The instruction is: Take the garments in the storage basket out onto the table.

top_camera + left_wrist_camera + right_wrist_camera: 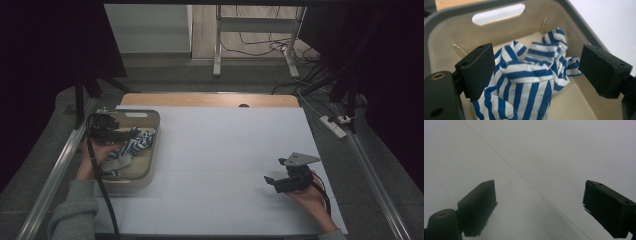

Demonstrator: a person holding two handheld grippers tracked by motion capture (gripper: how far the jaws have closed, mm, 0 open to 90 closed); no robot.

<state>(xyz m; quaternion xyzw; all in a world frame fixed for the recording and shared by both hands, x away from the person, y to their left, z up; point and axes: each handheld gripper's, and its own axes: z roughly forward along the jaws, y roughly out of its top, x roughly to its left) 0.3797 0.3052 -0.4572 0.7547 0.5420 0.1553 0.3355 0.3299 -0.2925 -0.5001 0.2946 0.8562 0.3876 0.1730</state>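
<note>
Blue-striped cloth (pixel 529 82) lies bunched in the beige tub (pixel 150 172) at the table's left, directly ahead between the left gripper's (pixel 536 72) wide-open jaws, untouched. Far right, the right gripper (pixel 272 181) waits open over the bare white table (pixel 225 150).

Basket (pixel 154 150) sits at the table's (pixel 225 150) left edge; its walls hem in the left gripper (pixel 131 134) on all sides, way out is upward. Striped cloth (pixel 529 82) bunched between the wide-apart jaws takes up most of the basket floor. From basket to right gripper (pixel 270 181) the tabletop is bare, free passage across.
</note>
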